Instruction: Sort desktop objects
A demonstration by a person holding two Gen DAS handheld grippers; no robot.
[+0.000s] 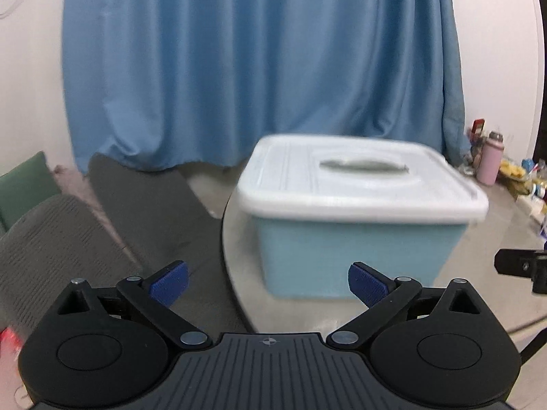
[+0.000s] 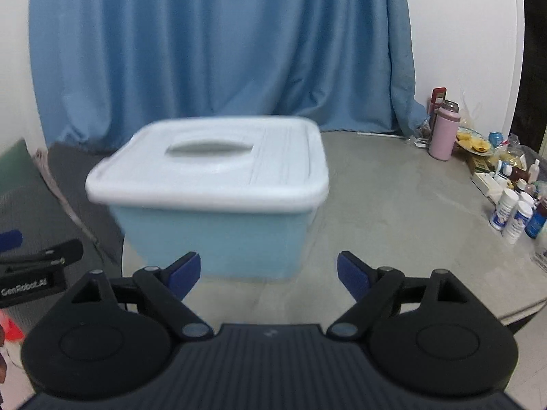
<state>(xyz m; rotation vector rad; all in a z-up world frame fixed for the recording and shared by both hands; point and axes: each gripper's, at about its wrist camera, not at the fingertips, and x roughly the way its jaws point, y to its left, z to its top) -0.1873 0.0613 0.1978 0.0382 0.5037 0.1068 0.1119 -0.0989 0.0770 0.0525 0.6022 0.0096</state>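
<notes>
A light blue storage box [image 1: 355,256] with a white lid [image 1: 359,177] stands on the round grey table [image 1: 495,235]; the lid is on and has a recessed handle. My left gripper [image 1: 268,282] is open just in front of the box's left part, holding nothing. In the right wrist view the same box [image 2: 212,242] sits ahead and slightly left, lid [image 2: 212,164] closed. My right gripper [image 2: 268,273] is open before the box's right corner, empty. Part of the left gripper [image 2: 37,266] shows at the left edge there.
At the table's far right stand a pink bottle [image 2: 442,130], a plate of yellow food [image 2: 473,141], and several small bottles and jars [image 2: 516,212]. A blue curtain [image 2: 218,44] hangs behind. Grey chairs [image 1: 68,239] sit left of the table. Bare tabletop [image 2: 393,212] lies right of the box.
</notes>
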